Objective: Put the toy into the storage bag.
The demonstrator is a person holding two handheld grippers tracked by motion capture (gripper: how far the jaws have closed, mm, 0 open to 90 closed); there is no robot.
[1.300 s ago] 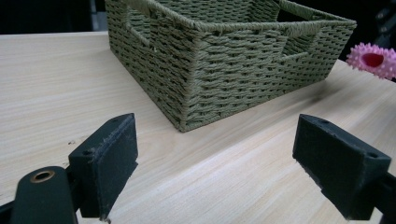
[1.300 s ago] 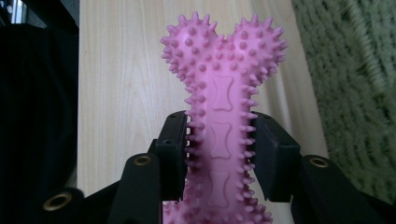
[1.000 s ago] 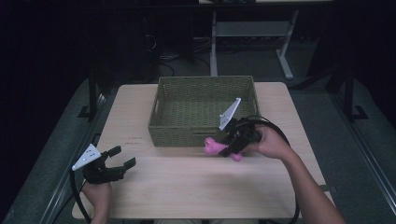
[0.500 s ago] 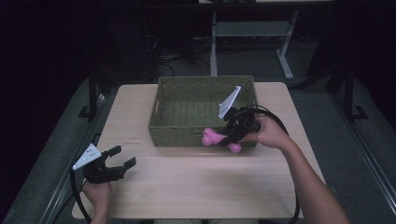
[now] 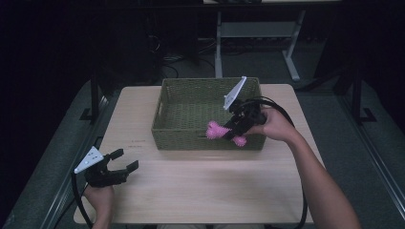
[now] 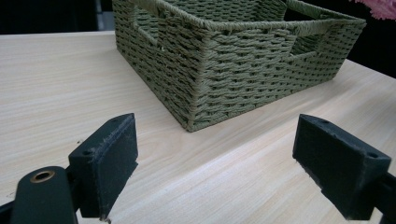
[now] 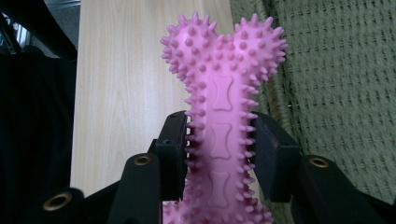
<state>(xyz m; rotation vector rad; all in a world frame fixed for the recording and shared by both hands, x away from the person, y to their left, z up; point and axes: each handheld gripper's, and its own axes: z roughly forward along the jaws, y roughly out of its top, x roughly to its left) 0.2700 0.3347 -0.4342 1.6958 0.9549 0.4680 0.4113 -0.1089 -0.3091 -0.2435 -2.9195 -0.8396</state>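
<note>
right gripper (image 5: 228, 132) fingers clamp pink spiky bone toy (image 5: 224, 133) over basket (image 5: 191, 138) front rim

- The pink bone toy (image 7: 223, 126) runs past the bottom edge, below the right gripper (image 7: 219, 151).
- The basket (image 6: 243, 60) is cropped above the left gripper (image 6: 215, 163).

We see the right hand-held gripper (image 5: 228, 132) carry the pink spiked bone toy (image 5: 218, 131) up from the counter (image 5: 200, 191) beside the woven basket (image 5: 191, 90); the toy now hangs over the basket's front wall.
</note>
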